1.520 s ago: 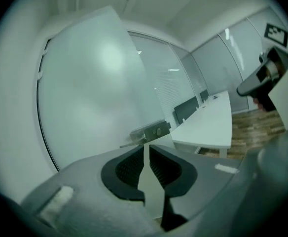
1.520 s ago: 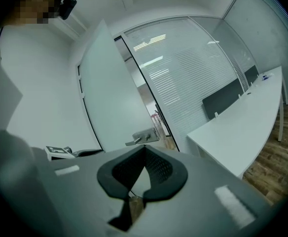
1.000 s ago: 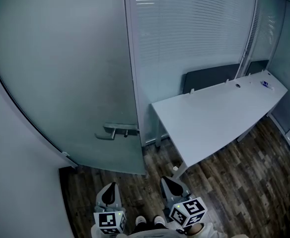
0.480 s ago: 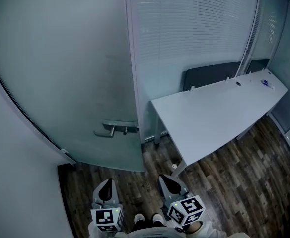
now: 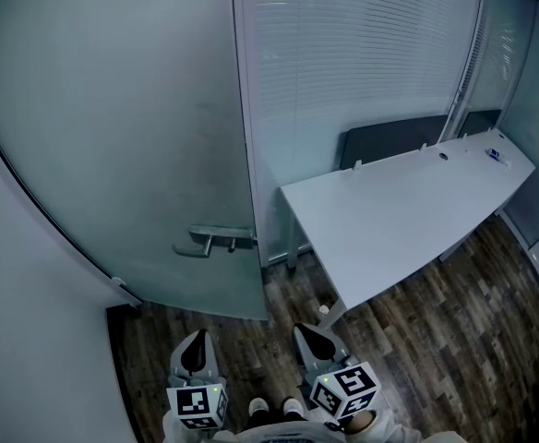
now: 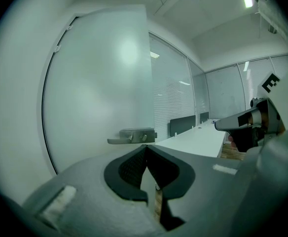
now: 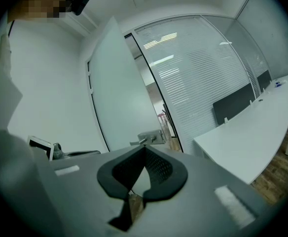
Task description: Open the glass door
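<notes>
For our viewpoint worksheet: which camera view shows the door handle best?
The head view: the door handle shows whole, lever and plate, near the free edge of the glass door. The left gripper view shows it side-on and small. The right gripper view shows it smaller and farther off.

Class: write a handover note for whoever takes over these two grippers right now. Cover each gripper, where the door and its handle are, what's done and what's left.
Left gripper: shut, empty, low, facing the door.
Right gripper: shut, empty, beside it.
Glass door ahead, handle near its right edge, clear of both grippers; desk to the right.
Done: handle not gripped; the right gripper view shows a gap at the door's handle edge.
Left: grip the handle, swing the door open.
</notes>
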`<state>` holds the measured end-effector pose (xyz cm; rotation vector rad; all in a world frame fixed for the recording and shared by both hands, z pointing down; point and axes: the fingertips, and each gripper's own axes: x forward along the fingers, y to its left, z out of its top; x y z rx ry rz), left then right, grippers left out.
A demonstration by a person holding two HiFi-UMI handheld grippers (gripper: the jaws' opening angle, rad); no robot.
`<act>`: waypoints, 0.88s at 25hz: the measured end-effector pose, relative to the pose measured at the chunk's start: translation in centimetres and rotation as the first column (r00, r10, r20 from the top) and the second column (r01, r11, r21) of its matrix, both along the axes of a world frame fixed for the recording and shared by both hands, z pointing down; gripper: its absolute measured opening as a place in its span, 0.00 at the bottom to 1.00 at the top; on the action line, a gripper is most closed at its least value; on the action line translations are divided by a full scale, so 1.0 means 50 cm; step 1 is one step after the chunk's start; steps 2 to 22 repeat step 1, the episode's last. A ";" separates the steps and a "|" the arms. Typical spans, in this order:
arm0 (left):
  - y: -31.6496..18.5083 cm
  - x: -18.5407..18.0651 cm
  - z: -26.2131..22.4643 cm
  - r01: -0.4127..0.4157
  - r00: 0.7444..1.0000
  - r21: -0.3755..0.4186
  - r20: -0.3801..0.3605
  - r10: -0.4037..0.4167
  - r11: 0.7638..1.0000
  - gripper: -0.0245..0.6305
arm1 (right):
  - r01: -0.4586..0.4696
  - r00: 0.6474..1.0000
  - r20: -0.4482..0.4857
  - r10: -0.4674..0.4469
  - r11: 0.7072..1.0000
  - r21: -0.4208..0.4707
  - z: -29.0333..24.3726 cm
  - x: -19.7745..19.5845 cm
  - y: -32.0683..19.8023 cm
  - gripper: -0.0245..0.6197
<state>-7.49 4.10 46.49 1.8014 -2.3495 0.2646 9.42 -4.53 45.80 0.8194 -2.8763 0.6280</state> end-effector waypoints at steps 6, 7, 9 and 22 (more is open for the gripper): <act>-0.002 0.000 0.001 0.001 1.000 -0.001 0.000 -0.001 1.000 0.04 | 0.000 1.000 0.000 0.000 1.000 0.000 0.001 0.000 -0.002 0.04; -0.002 0.000 0.001 0.001 1.000 -0.001 0.000 -0.001 1.000 0.04 | 0.000 1.000 0.000 0.000 1.000 0.000 0.001 0.000 -0.002 0.04; -0.002 0.000 0.001 0.001 1.000 -0.001 0.000 -0.001 1.000 0.04 | 0.000 1.000 0.000 0.000 1.000 0.000 0.001 0.000 -0.002 0.04; -0.002 0.000 0.001 0.001 1.000 -0.001 0.000 -0.001 1.000 0.04 | 0.000 1.000 0.000 0.000 1.000 0.000 0.001 0.000 -0.002 0.04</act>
